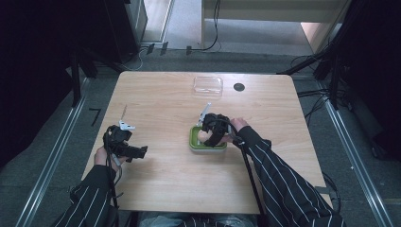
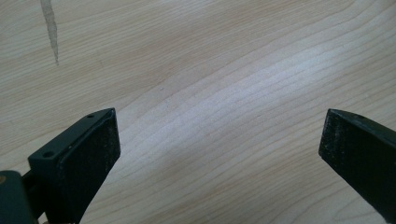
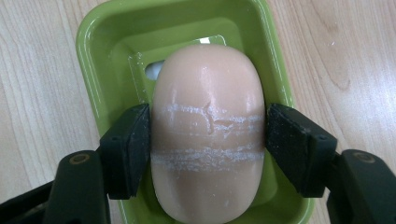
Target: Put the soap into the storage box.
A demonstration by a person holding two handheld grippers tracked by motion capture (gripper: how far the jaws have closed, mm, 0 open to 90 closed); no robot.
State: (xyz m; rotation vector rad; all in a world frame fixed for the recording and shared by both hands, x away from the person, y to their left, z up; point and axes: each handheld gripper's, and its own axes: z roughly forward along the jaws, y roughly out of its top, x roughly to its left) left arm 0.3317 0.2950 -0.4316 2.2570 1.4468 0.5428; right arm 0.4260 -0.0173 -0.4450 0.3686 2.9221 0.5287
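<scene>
A pale pink oval bar of soap (image 3: 208, 135) lies in a green soap dish (image 3: 98, 56) near the middle of the wooden table. My right gripper (image 3: 208, 140) is shut on the soap, one jaw pressed against each long side, and white scuff lines cross the bar between the pads. From above, the right gripper (image 1: 213, 132) hangs over the green dish (image 1: 195, 142) and hides most of the soap (image 1: 202, 136). My left gripper (image 1: 139, 152) rests low at the table's left, open, with bare wood between its fingers (image 2: 88, 154).
A clear plastic lid or box (image 1: 208, 85) sits at the table's far edge, next to a dark round hole (image 1: 239, 87). A thin pale streak (image 2: 50, 28) marks the wood ahead of the left gripper. Cables trail from both grippers toward the near edge.
</scene>
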